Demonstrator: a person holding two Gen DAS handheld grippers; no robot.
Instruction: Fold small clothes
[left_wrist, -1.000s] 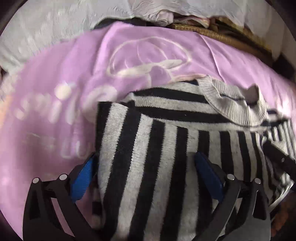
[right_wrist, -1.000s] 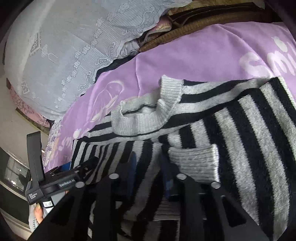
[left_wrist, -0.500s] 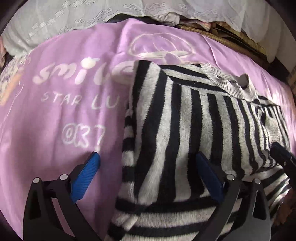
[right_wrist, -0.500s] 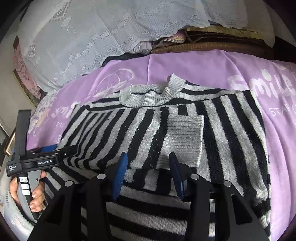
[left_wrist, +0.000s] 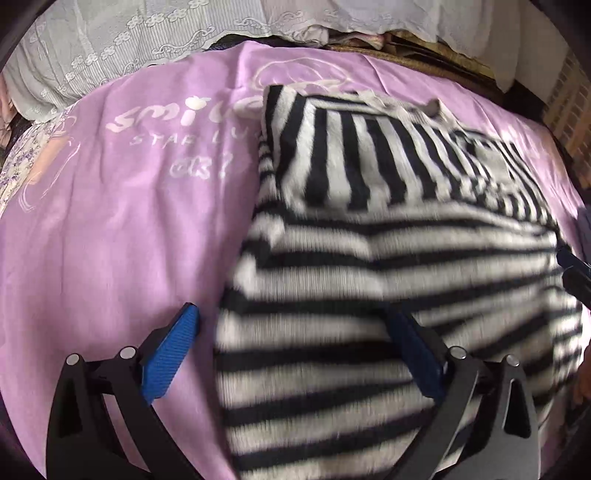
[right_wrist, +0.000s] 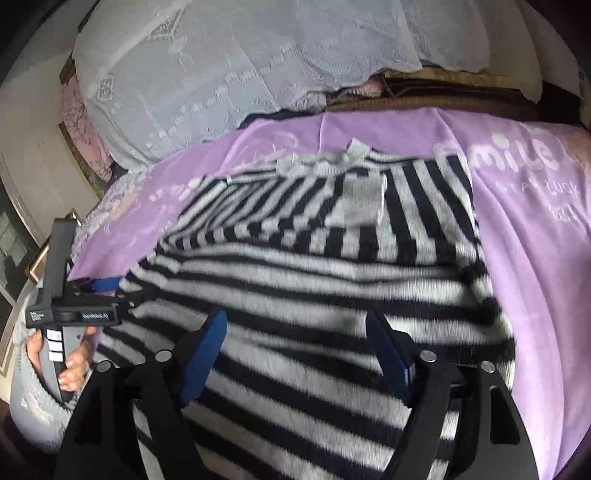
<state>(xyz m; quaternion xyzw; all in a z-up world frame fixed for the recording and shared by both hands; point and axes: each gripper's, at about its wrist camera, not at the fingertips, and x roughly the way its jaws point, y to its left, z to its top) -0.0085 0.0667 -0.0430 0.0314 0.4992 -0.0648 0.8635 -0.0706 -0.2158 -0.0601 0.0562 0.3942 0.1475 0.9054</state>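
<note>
Looks like you're mid-fold on the striped sweater (left_wrist: 388, 258), which is lying on the purple blanket (left_wrist: 110, 221) on the bed. Both sleeves seem already tucked in across the body; you can see one grey cuff (right_wrist: 364, 203) sitting flat on the chest in the right wrist view. So I'd say the step in hand is the bottom-up fold, hem toward the neck.

Your left claw (left_wrist: 291, 354) has its blue pads spread wide, one over bare blanket and the other over the knit, nothing clamped between them. Your right claw (right_wrist: 295, 354) is also apart, straddling the near part of the sweater with no fabric pinched that I can see. In the right wrist view the left claw shows at the sweater's edge, but I can't tell if it touches the fabric there.

Orientation: collar (left_wrist: 406, 105) points away from you toward the lace-covered pillows (right_wrist: 240, 74), hem is nearest the claws. Long axis runs straight out from you, hem to collar. The near half has stripes running crosswise and looks humped up, while the far half has them running lengthwise, so the fabric is bunched or rolled at that line. It's blurry, so hard to say how neat it is.

Next move, my guess: get each claw onto a hem corner, close on both layers, then lift and carry evenly toward the collar. The knit is thick and floppy, so uneven grabs will likely skew the fold.
</note>
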